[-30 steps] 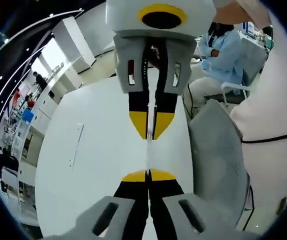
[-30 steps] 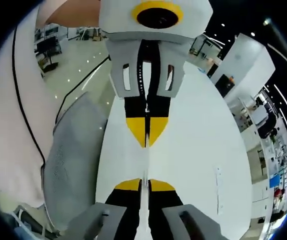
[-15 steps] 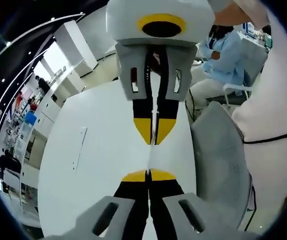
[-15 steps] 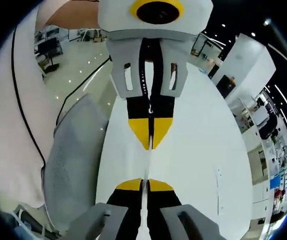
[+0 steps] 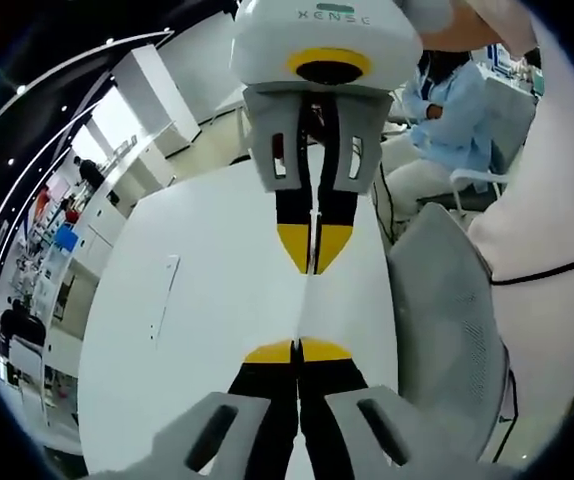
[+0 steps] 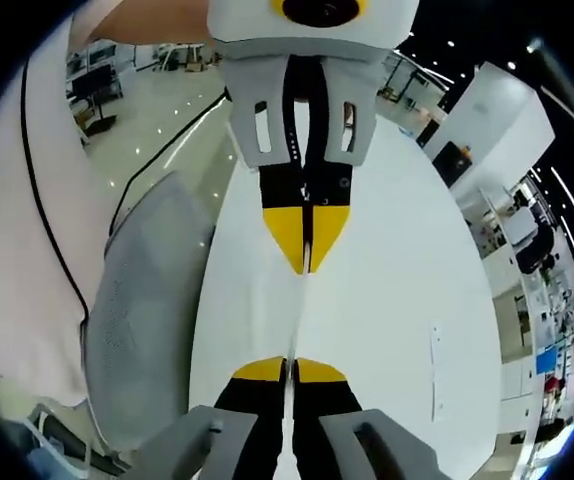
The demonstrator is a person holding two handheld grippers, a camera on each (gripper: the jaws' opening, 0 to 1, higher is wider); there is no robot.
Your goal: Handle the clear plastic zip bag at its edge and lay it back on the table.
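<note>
We see 2 grippers tip to tip, left gripper at 6 o'clock, right gripper at 12, each pinched on the zip bag edge over the white table.

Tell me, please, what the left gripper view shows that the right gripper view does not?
Left gripper view: a seated person in light blue beyond the table's far end. Right gripper view: a wide stretch of shiny floor dotted with light reflections. Shared: the white table, the grey mesh chair beside it, a narrow slot in the tabletop, and the left gripper and right gripper facing tip to tip, each shut on the thin edge of the clear zip bag stretched between them.
</note>
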